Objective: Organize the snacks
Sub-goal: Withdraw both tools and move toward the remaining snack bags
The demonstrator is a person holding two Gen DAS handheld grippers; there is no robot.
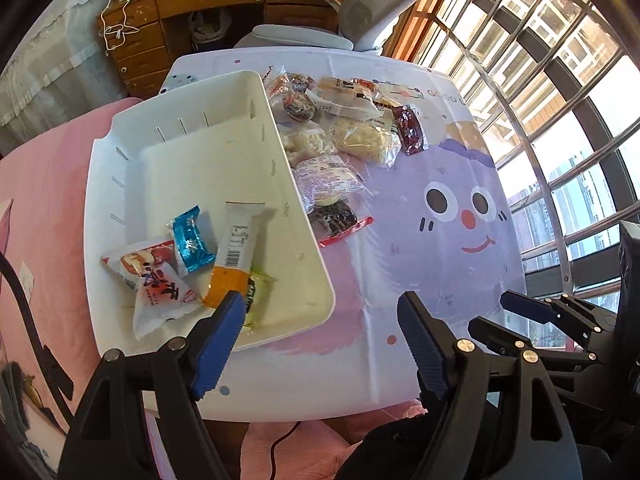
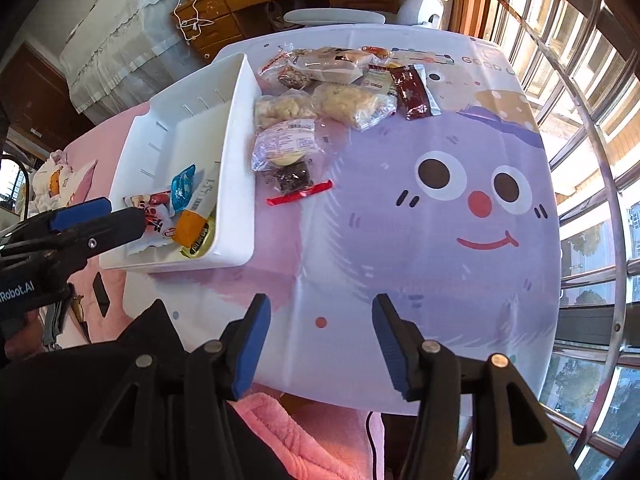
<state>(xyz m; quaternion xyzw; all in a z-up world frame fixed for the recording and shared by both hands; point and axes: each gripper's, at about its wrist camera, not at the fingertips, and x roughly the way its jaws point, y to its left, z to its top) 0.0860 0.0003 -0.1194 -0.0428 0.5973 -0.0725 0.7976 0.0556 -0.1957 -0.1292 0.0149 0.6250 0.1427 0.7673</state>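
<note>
A white bin sits on the table's left side. In it lie a blue candy, a white-and-orange bar, a red-and-white packet and a green-yellow packet. A pile of loose snacks lies right of the bin, with a dark red packet. My left gripper is open and empty above the bin's near corner. My right gripper is open and empty above the cloth's near edge.
The table wears a cartoon-face cloth. A pink blanket lies left. A wooden desk and a grey chair stand behind. Barred windows run along the right.
</note>
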